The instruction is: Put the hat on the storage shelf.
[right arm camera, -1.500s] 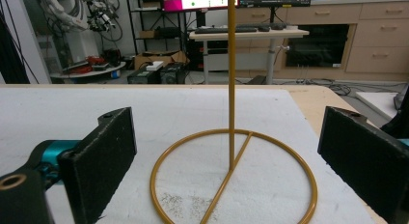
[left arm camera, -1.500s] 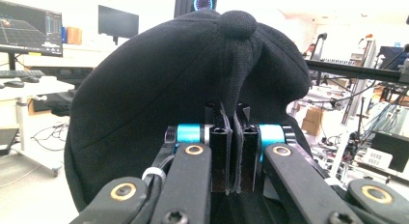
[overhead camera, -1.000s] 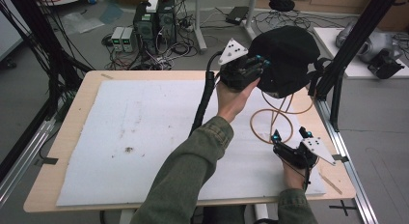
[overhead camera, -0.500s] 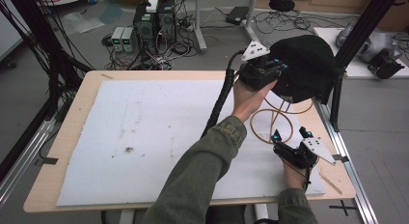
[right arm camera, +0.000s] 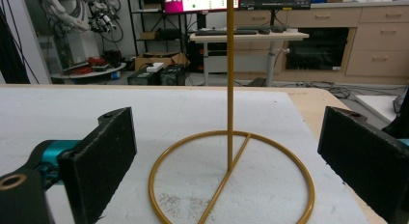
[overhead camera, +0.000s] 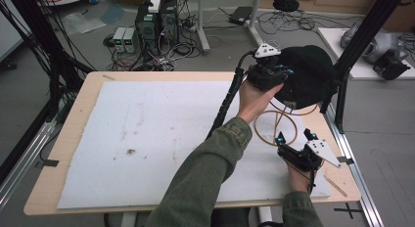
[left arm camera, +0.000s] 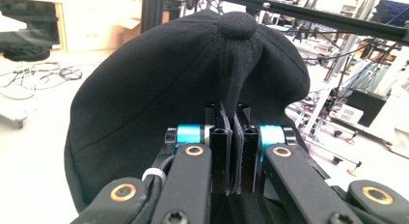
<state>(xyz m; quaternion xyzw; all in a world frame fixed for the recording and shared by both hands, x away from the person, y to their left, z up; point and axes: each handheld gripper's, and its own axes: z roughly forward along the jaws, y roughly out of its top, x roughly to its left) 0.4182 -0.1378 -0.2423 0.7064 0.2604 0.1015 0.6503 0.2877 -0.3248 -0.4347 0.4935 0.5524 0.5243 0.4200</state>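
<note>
My left gripper (overhead camera: 281, 73) is at the far right of the tabletop (overhead camera: 88, 90), its fingers (left arm camera: 219, 137) pinched on a fold of the black cap (overhead camera: 308, 80), just below the crown button. The cap hangs over the top of the gold wire stand (right arm camera: 230, 171). The stand's ring base sits on the white mat (overhead camera: 147, 134). My right gripper (overhead camera: 296, 139) rests near the base on its near side, fingers (right arm camera: 101, 151) spread wide and holding nothing.

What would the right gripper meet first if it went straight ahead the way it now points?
Probably the upright rod of the gold wire stand. The right gripper has its jaws open, the ring base lies on the white mat just ahead, and the rod rises between them. Depth is unclear.
</note>
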